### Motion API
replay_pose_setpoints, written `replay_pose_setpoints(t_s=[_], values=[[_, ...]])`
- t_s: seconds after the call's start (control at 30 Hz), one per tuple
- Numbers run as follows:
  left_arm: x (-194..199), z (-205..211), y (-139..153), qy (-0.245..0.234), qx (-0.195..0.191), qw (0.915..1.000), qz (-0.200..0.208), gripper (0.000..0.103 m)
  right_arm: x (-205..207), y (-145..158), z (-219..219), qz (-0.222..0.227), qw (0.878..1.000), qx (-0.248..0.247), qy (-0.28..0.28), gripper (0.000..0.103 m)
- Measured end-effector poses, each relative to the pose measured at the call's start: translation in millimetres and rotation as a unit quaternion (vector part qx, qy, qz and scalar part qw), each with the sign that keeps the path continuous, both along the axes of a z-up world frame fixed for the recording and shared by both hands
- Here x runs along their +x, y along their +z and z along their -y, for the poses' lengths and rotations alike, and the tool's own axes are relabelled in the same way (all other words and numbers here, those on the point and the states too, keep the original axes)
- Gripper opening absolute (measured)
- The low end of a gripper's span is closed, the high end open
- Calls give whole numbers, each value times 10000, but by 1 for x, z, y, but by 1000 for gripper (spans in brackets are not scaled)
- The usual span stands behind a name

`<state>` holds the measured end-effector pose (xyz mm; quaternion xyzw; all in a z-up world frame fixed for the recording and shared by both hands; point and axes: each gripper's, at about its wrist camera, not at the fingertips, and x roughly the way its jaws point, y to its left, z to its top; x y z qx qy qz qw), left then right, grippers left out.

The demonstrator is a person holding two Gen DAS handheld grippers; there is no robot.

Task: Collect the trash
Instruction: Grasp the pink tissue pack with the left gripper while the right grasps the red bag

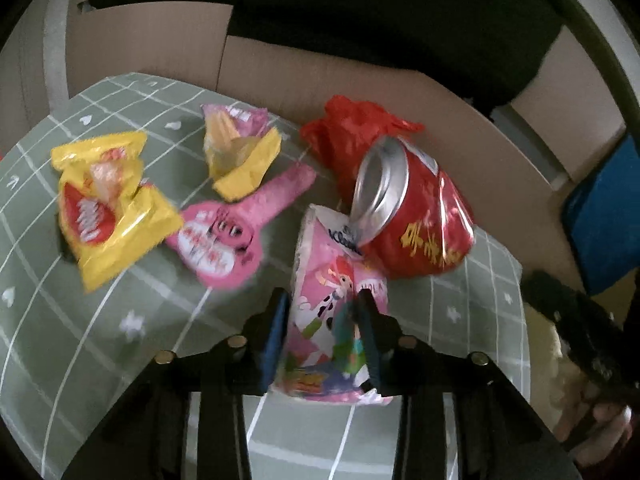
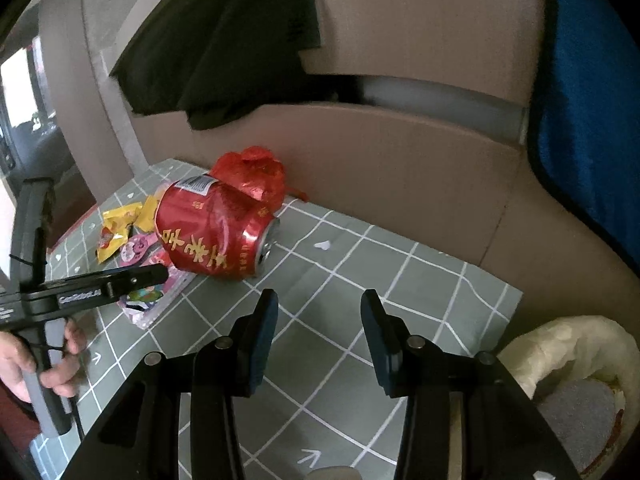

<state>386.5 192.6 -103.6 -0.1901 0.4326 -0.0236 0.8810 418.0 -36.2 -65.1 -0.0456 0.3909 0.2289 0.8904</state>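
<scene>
My left gripper [image 1: 323, 300] is shut on a pink cartoon-printed carton [image 1: 332, 288], its fingers pressing both sides; the carton also shows in the right wrist view [image 2: 148, 300] under the left gripper [image 2: 160, 274]. A dented red can [image 1: 416, 216] lies against the carton's far end and shows in the right wrist view [image 2: 216, 228]. A crumpled red plastic bag [image 1: 352, 128] lies behind the can. A yellow snack wrapper [image 1: 108, 208], a pink wrapper [image 1: 228, 236] and a pink-yellow wrapper [image 1: 240, 148] lie to the left. My right gripper [image 2: 320, 308] is open and empty above the table, right of the can.
The table has a green grid-pattern cloth [image 2: 360, 264]. Cardboard walls [image 2: 400, 160] stand behind it. A bin lined with a white bag [image 2: 576, 376] sits at the table's right edge. A blue cloth [image 2: 592, 100] hangs at the right. Dark fabric [image 2: 224, 60] hangs at the back.
</scene>
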Motion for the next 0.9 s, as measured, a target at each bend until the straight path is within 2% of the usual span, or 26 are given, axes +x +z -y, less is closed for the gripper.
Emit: replay_pose_setpoints(t_s=[0.13, 0.27, 0.4, 0.57, 0.7, 0.8, 0.9], values=[[-36, -12, 4, 42, 1, 10000, -62, 29, -3, 7, -23, 181, 9991, -126, 356, 41], [-71, -26, 10, 330, 295, 9990, -62, 29, 1, 18, -52, 339, 9969, -122, 703, 41], [-88, -40, 12, 593, 489, 9970, -28, 29, 12, 22, -87, 336, 9949, -43, 954, 41], [-102, -62, 14, 764, 386, 9963, 9, 29, 36, 19, -130, 563, 9921, -613, 937, 41], [-104, -72, 13, 721, 147, 9973, 44, 29, 67, 6, -142, 470, 9936, -609, 829, 42], [-106, -77, 10, 687, 2, 9976, 69, 29, 90, -7, -146, 451, 9934, -808, 670, 44], [-104, -77, 10, 694, -19, 9975, 98, 29, 103, -20, -144, 119, 9946, -755, 706, 53]])
